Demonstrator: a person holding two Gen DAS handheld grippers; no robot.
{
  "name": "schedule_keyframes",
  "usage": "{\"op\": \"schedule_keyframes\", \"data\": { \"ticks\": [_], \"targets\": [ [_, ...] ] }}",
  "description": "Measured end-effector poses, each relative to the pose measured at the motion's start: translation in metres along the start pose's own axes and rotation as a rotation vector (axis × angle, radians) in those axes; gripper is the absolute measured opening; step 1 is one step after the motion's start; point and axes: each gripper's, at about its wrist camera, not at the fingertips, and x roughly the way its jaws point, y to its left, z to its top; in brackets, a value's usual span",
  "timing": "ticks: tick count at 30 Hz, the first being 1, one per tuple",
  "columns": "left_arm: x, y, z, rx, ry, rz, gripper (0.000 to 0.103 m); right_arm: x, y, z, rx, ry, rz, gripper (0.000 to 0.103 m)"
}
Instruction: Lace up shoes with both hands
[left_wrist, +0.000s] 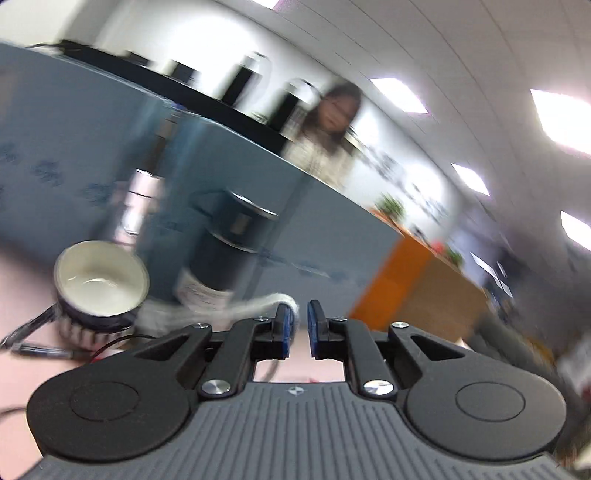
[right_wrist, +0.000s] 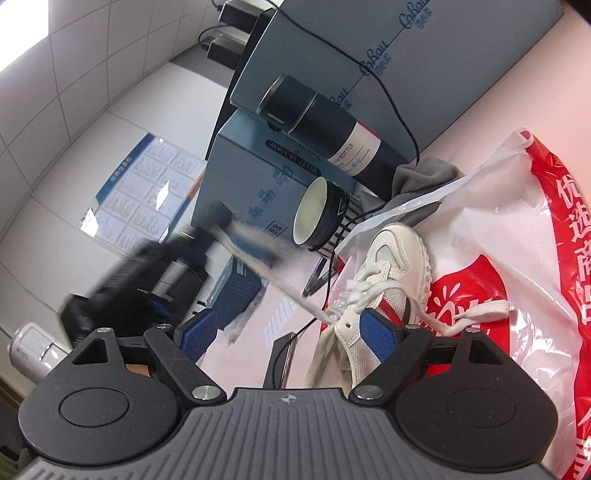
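A white sneaker (right_wrist: 391, 266) lies on a red and white plastic bag (right_wrist: 524, 240) on the pink table. My left gripper (right_wrist: 219, 218), blurred in the right wrist view, is lifted to the left of the shoe. A white lace (right_wrist: 273, 273) runs taut from the shoe's eyelets up to it. In the left wrist view the lace (left_wrist: 255, 308) ends at the nearly closed blue pads (left_wrist: 282, 325) of the left gripper (left_wrist: 300, 314). My right gripper (right_wrist: 288, 332) stands open just before the shoe's heel, holding nothing. The other lace end (right_wrist: 476, 317) lies loose on the bag.
A dark mug (right_wrist: 321, 218) with a white inside and a dark bottle (right_wrist: 332, 125) stand behind the shoe, against blue boxes (right_wrist: 258, 173). A grey cloth (right_wrist: 417, 181), a pen (right_wrist: 317, 277) and black cables lie nearby. A person (left_wrist: 332, 122) stands beyond the blue partition.
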Motion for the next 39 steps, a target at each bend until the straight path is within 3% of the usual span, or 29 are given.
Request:
{"op": "schedule_keyframes", "data": {
  "ticks": [3, 7, 15, 18, 20, 25, 29, 36, 37, 39],
  "targets": [
    [0.013, 0.013, -0.012, 0.049, 0.135, 0.024, 0.009, -0.003, -0.002, -0.002, 0.020, -0.019, -0.001, 0.083],
    [0.015, 0.048, -0.041, 0.038, 0.280, 0.163, 0.008, -0.008, -0.005, -0.005, 0.039, -0.044, -0.008, 0.083],
    [-0.013, 0.078, -0.061, 0.006, 0.328, 0.303, 0.008, -0.014, -0.008, -0.012, 0.070, -0.074, -0.025, 0.083],
    [-0.018, 0.087, -0.060, -0.001, 0.347, 0.395, 0.008, -0.014, -0.006, -0.014, 0.067, -0.077, -0.027, 0.083],
    [-0.023, 0.091, -0.056, -0.008, 0.335, 0.471, 0.017, -0.015, -0.006, -0.015, 0.066, -0.083, -0.033, 0.083],
    [0.002, 0.072, -0.028, 0.011, 0.233, 0.360, 0.042, -0.019, -0.011, -0.016, 0.090, -0.112, -0.050, 0.083],
    [0.061, 0.047, -0.014, 0.080, 0.239, 0.301, 0.045, -0.017, -0.011, -0.016, 0.092, -0.106, -0.052, 0.083],
    [0.147, 0.045, -0.020, 0.081, 0.345, 0.328, 0.045, -0.037, -0.014, -0.019, 0.103, -0.151, -0.099, 0.083],
    [0.154, 0.046, -0.021, 0.088, 0.363, 0.323, 0.043, -0.042, -0.016, -0.020, 0.113, -0.165, -0.111, 0.083],
    [0.160, 0.048, -0.022, 0.102, 0.390, 0.305, 0.024, -0.052, -0.021, -0.022, 0.135, -0.196, -0.135, 0.083]
  ]
}}
